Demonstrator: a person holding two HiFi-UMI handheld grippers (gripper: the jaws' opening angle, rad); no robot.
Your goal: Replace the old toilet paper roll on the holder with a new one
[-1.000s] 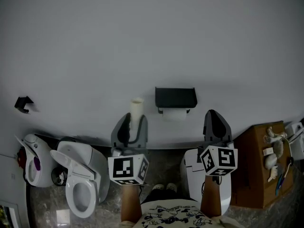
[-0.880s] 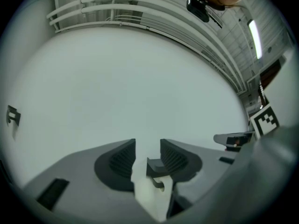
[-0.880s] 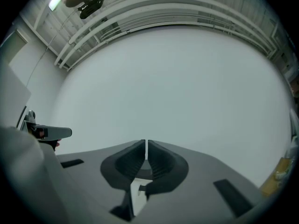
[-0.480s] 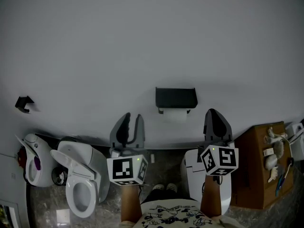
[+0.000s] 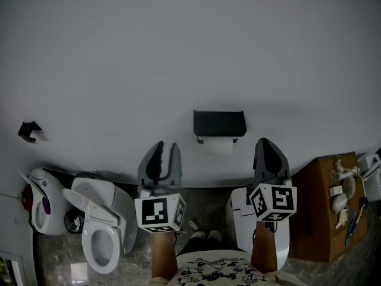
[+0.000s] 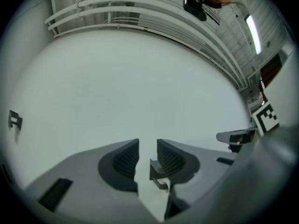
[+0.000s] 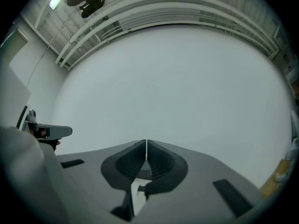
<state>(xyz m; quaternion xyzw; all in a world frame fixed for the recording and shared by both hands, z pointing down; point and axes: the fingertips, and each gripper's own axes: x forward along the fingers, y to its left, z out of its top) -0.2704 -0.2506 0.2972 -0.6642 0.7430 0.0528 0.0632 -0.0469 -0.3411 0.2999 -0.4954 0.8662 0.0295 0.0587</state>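
1 holder (image 5: 219, 123) carries 1 roll (image 5: 219, 146); 2 claws: left claw (image 5: 166, 152) gapes empty, right claw (image 5: 266, 143) closed.

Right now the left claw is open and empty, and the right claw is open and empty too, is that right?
Not quite. The right claw is shut, its jaws pressed together with nothing between them, as the right gripper view shows. The left claw is open and empty, as you said.
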